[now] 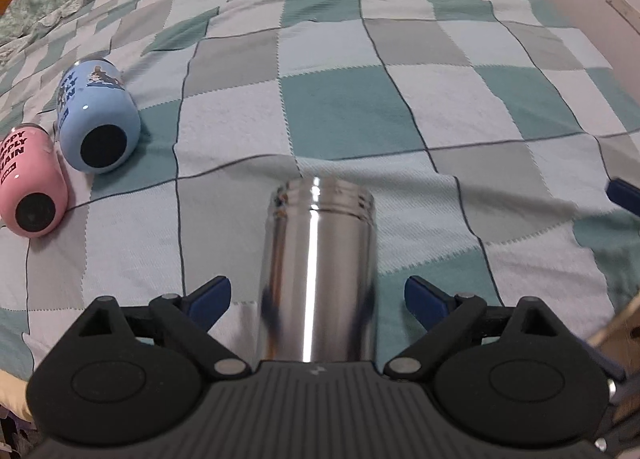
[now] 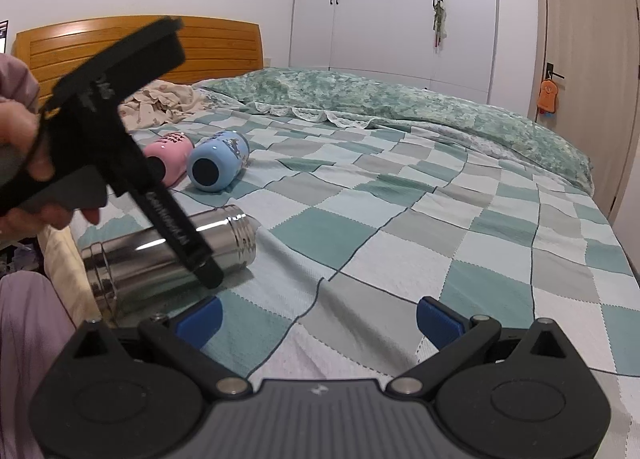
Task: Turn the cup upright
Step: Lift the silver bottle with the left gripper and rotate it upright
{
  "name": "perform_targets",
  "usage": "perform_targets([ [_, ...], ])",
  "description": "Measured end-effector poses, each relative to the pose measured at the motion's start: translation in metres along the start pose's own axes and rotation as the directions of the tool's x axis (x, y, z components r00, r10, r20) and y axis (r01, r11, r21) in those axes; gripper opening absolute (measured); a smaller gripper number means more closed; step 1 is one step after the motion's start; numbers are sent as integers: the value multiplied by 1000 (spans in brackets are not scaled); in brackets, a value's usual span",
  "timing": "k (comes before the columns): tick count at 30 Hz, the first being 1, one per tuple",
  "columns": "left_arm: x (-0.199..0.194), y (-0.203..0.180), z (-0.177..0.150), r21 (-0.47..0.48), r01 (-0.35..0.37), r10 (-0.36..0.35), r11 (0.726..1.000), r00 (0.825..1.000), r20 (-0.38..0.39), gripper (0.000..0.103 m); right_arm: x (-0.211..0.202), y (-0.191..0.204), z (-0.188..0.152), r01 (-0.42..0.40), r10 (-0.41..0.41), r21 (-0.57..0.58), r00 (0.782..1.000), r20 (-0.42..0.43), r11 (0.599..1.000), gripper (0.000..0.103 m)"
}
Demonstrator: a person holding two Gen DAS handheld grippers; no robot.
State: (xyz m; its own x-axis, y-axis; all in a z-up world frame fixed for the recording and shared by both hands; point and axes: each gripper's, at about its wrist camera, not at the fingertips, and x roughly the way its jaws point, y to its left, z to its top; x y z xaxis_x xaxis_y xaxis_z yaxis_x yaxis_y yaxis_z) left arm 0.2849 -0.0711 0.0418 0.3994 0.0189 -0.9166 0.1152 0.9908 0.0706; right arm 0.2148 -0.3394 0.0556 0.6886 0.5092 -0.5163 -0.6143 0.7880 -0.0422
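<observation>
A shiny steel cup (image 1: 318, 271) lies on its side on the checked blanket, its threaded mouth pointing away from me. My left gripper (image 1: 318, 299) is open, its blue fingertips (image 1: 210, 299) on either side of the cup's body without touching it. In the right wrist view the steel cup (image 2: 132, 255) lies at the left with the left gripper (image 2: 160, 195) over it. My right gripper (image 2: 318, 319) is open and empty above the blanket, to the right of the cup. A pink cup (image 1: 30, 183) and a blue cup (image 1: 96, 119) lie on their sides at the left.
The checked blanket (image 1: 360, 107) covers the bed. A green floral quilt (image 2: 400, 99) lies at the head end by a wooden headboard (image 2: 224, 47). White wardrobes (image 2: 392, 7) and a door (image 2: 584, 59) stand beyond. The bed's near edge is at the left, by my lap (image 2: 28, 339).
</observation>
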Motion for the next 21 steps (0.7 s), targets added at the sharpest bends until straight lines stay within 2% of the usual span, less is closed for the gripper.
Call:
perform_targets([
  [4,4,2,3,-16,0,0,1000,1000,0,93,-2,2,-1,3,-3,-5,1000,2,1000,103],
  [6,8,3,3,-14,16,-16,1000,1000,-17,82,-2,3,-2,9,-9,-3,1000,3,1000,103],
  [7,10,4,2,-24,27,-28,999,999,-26,67,-2,3,-3,12,-12,0,1000,4,1000,103],
  [8,11,6,0,-41,36,-37,999,999,-34,65,0,3,-2,18,-18,6,1000,3,1000,103],
  [16,-6,16,-20,-61,61,-58,996,997,53,63,4,5,-11,45,-44,44,999,-20,998,103],
  [21,-25,23,-31,-62,95,-86,994,988,126,63,-2,10,-13,48,-48,70,999,-2,996,103],
])
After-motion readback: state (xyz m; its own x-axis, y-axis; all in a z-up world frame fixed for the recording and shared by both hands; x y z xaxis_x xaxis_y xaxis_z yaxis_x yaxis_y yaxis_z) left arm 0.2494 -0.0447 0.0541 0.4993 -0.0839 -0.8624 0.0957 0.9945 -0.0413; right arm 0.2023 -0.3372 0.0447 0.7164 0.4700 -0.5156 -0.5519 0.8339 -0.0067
